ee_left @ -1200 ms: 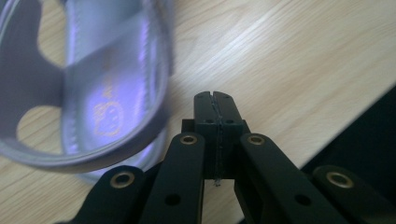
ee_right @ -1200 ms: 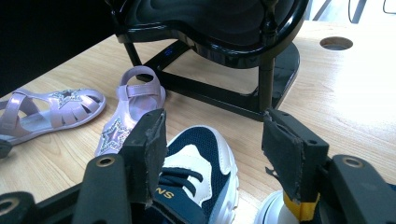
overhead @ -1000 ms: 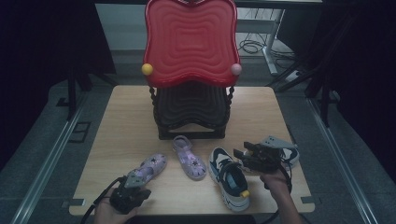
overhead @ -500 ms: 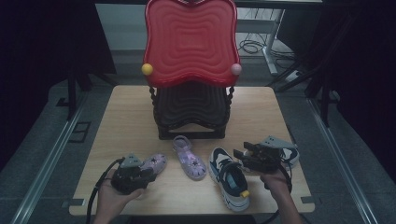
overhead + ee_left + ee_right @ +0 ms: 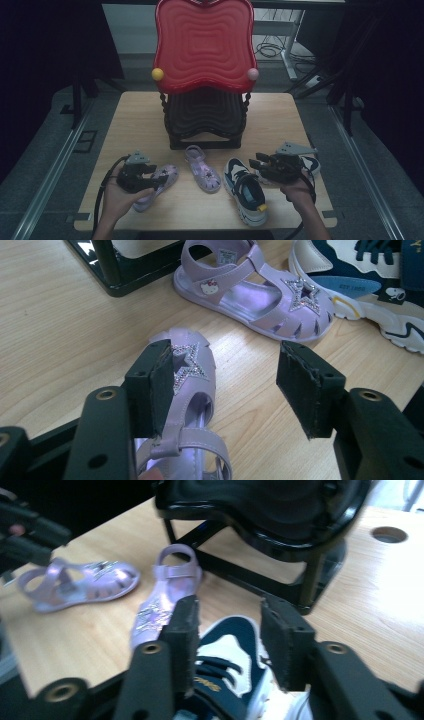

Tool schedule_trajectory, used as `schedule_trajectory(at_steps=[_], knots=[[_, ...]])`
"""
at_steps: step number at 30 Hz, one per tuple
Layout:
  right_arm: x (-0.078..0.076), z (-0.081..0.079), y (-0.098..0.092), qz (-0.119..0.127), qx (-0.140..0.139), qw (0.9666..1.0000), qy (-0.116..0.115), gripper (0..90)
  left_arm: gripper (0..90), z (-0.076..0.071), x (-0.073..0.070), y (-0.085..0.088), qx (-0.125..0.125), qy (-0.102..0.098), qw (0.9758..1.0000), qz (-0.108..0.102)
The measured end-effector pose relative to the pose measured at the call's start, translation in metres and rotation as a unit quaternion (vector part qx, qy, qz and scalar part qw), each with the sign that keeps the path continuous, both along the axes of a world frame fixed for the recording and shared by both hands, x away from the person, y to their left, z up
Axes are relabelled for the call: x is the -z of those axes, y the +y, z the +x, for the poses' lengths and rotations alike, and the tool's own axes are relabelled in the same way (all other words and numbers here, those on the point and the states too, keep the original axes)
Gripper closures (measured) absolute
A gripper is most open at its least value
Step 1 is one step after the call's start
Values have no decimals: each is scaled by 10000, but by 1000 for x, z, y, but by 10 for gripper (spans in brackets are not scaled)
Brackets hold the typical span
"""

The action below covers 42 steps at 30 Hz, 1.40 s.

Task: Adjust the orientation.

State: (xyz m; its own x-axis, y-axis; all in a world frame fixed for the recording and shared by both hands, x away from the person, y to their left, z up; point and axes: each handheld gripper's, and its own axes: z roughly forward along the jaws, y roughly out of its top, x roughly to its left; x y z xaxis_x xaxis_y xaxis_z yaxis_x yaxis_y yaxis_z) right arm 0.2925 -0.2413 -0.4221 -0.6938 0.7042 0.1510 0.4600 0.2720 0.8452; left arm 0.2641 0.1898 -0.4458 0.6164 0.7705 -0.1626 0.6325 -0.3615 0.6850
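Observation:
A lilac star sandal [image 5: 162, 179] [image 5: 192, 370] lies at the table's front left. My left gripper [image 5: 149, 174] [image 5: 227, 385] hovers over it; its jaws have just been opening and stand wide, the left pad [image 5: 155, 385] beside the toe and nothing pinched. The matching sandal [image 5: 202, 170] [image 5: 255, 290] lies at centre. Next to it is a navy and white sneaker [image 5: 245, 192] [image 5: 225, 655]. My right gripper [image 5: 257, 161] [image 5: 230, 635] sits low over its laces; its jaws have just been closing, with a gap still showing at each pad.
A red wavy-backed chair [image 5: 202, 45] on a black stacked base [image 5: 205, 117] stands mid-table behind the shoes. A second sneaker [image 5: 312, 162] lies at the right edge under my right hand. Bare wood [image 5: 130, 125] spreads left of the base. The left gripper's cable loops off the front edge.
My left gripper has moved away from the table's front edge along the lilac sandal toward its toe and opened. The sandal stays on the table. The right hand has kept its place.

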Motion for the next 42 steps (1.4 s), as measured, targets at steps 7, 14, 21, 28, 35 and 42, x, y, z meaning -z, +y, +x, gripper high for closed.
schedule_trajectory(at_steps=[7, 14, 21, 28, 35, 42], knots=[[-26, 3, 38, -677, -729, 9950, 134, 805, 387, -5, -1, 11, -3, -20, 10000, -80], [-30, 10, 82, -1200, -1469, 9812, 364, 883, 384, -5, 1, 15, -42, 6, 9999, -91], [-27, 25, 108, -1596, -1753, 9702, 503, 889, 383, -5, 3, 16, -29, 30, 10000, -74], [-22, 47, 110, -1612, -1853, 9672, 656, 860, 384, -5, 4, 19, -81, 42, 9999, -103], [-12, 64, 122, -1635, -2065, 9611, 834, 749, 383, -6, 4, 20, -90, 47, 9999, -121], [-5, 74, 134, -1779, -2205, 9547, 915, 711, 384, -6, 7, 21, -113, 78, 9998, -127]])
